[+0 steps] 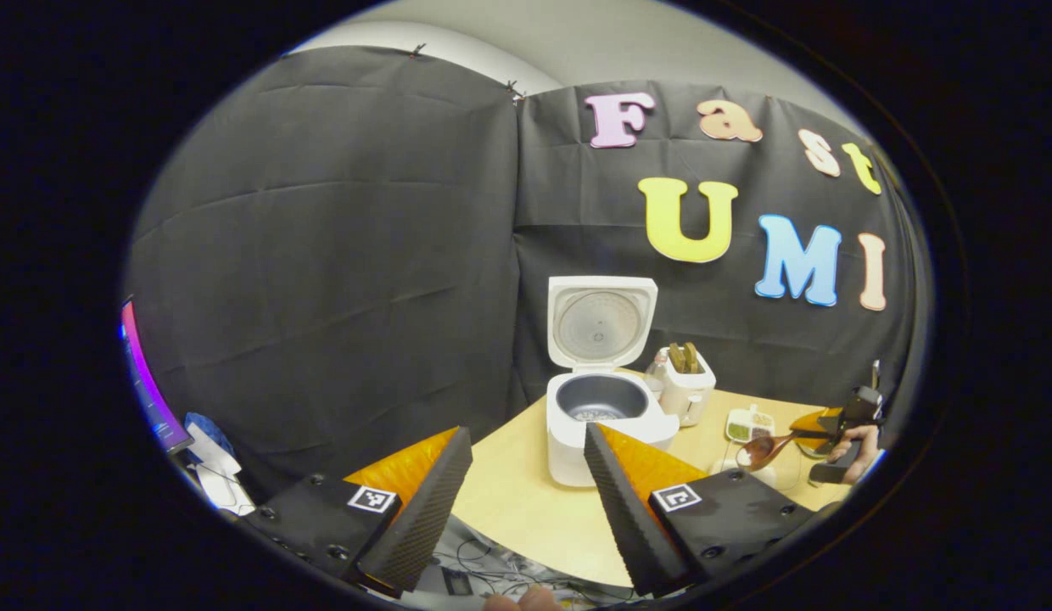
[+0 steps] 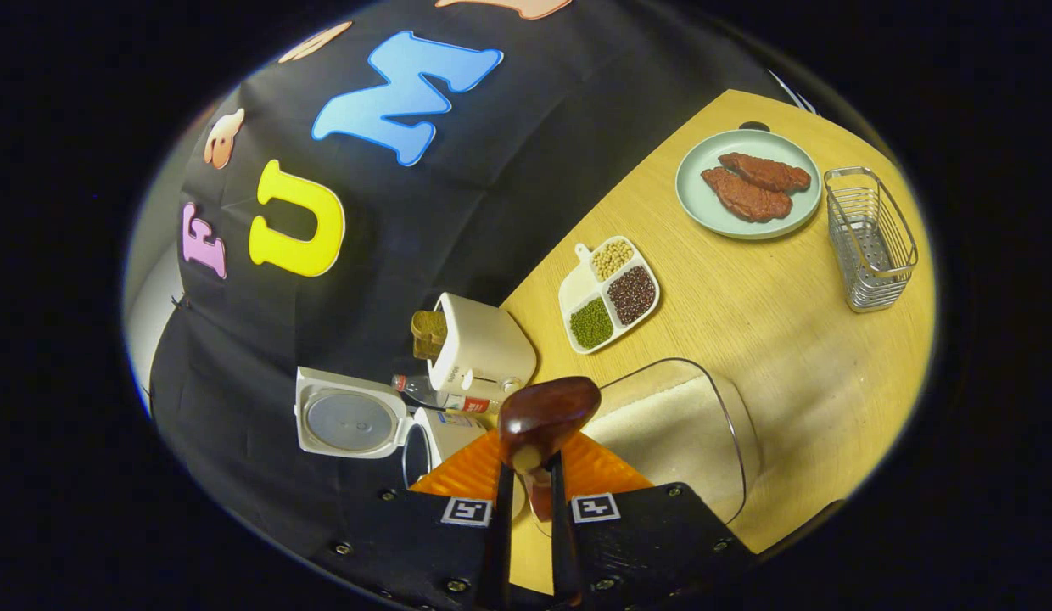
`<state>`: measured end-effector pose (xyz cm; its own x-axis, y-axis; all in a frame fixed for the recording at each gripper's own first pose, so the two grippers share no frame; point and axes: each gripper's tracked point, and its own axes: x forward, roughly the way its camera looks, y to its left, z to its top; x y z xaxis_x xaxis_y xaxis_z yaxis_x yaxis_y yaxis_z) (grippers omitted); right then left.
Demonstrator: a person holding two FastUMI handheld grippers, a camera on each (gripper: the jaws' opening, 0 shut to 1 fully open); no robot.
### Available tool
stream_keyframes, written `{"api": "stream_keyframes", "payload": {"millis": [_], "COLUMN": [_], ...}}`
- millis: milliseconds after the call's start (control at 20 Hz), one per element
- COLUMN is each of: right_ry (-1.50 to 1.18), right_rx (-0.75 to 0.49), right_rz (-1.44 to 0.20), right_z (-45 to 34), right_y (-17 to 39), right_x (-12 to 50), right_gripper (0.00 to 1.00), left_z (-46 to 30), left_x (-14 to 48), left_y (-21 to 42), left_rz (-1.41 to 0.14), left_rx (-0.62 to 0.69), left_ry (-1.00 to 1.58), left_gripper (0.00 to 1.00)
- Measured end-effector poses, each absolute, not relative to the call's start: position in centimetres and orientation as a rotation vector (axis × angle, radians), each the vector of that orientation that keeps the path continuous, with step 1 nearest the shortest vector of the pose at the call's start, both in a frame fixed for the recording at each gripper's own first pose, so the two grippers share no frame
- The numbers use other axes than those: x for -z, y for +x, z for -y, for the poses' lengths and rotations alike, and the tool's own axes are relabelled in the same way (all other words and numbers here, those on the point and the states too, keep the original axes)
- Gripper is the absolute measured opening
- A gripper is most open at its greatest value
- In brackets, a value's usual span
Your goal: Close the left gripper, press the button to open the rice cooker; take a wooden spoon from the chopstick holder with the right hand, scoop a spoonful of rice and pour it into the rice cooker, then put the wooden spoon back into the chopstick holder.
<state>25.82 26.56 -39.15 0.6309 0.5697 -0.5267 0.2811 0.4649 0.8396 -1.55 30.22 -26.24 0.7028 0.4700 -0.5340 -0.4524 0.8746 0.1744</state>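
The white rice cooker (image 1: pixel 598 424) stands open on the table, lid (image 1: pixel 602 321) upright and its grey pot showing. My left gripper (image 1: pixel 528 431) hangs open in front of it, holding nothing. In the right gripper view my right gripper (image 2: pixel 530 475) is shut on the handle of a dark wooden spoon (image 2: pixel 547 412). The spoon bowl hovers at the near rim of a clear container of rice (image 2: pixel 679 424). Whether the spoon carries rice I cannot tell. The wire chopstick holder (image 2: pixel 870 238) stands at the far right. The left gripper view shows the right gripper (image 1: pixel 802 434) with the spoon (image 1: pixel 759 450), held by a hand (image 1: pixel 857 445).
A white box with brown pieces (image 2: pixel 479 348) stands beside the cooker (image 2: pixel 348 420), with a small bottle (image 2: pixel 441 395) lying next to it. A divided tray of beans (image 2: pixel 609 293) and a plate with meat (image 2: pixel 747 182) sit on the wooden table (image 2: pixel 789 339).
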Motion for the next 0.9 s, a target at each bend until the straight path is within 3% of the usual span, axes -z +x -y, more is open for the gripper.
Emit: {"api": "stream_keyframes", "payload": {"millis": [400,900], "right_ry": [1.184,1.191], "right_rx": [-0.333,-0.502], "right_rz": [-0.865,-0.888], "right_z": [-31.7,-46.1], "right_y": [28.5,31.5], "right_x": [31.7,27.4], "right_gripper": [0.19,0.20], "left_z": [-31.8,-36.2], "left_x": [26.2,24.6], "left_y": [-1.5,-3.3], "left_rz": [-0.596,-0.569], "left_rx": [-0.540,-0.640], "left_ry": [0.023,0.032], "left_gripper": [0.92,0.94]}}
